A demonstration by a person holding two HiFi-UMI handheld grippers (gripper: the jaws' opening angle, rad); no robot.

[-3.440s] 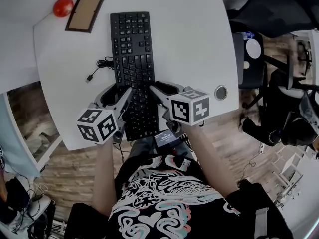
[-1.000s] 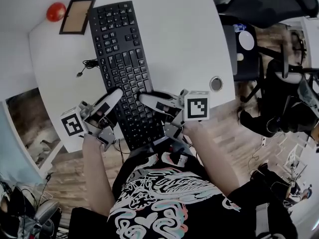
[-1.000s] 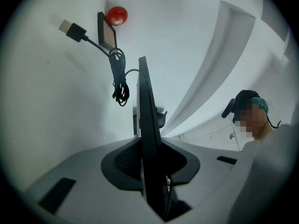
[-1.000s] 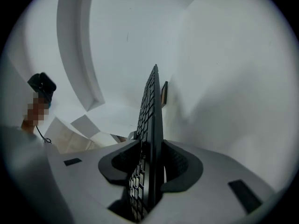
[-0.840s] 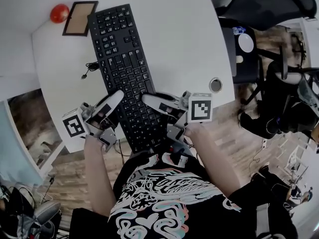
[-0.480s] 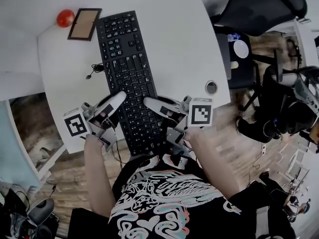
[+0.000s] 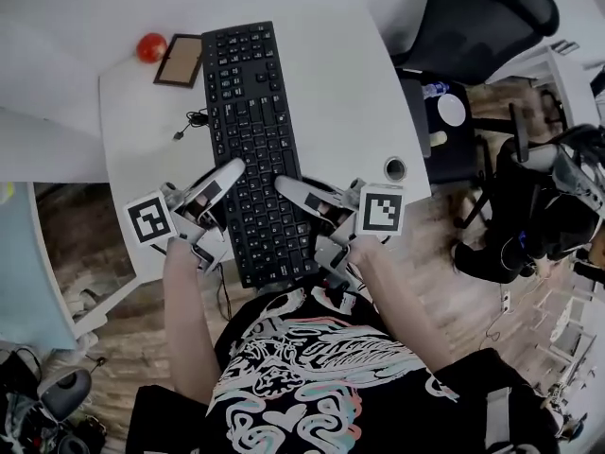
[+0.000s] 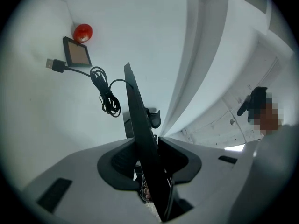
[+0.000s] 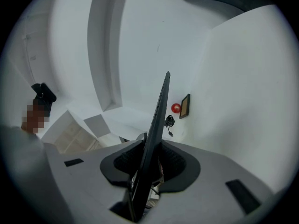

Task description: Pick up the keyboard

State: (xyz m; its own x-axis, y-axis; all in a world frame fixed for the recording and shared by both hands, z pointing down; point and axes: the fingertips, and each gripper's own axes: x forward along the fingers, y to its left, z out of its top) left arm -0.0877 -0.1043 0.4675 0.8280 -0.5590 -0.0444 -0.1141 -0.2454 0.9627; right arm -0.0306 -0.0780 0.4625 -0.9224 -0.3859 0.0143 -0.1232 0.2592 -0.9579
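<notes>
Nearest, the left gripper (image 7: 232,170) and the right gripper (image 7: 286,185) each clamp one long side of the black, flat plastic keyboard (image 7: 250,112) close to its near end, which overhangs the edge of the white round-cornered table (image 7: 350,93). The left jaws have just been opening and the right closing, with the keyboard between both pairs. Farther along, a coiled black USB cable (image 7: 194,121) lies just left of the keyboard. Beyond it, a small dark-framed brown panel (image 7: 178,60) and a red ball (image 7: 151,47) sit side by side.

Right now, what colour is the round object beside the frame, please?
Round object: red, best in the left gripper view.
</notes>
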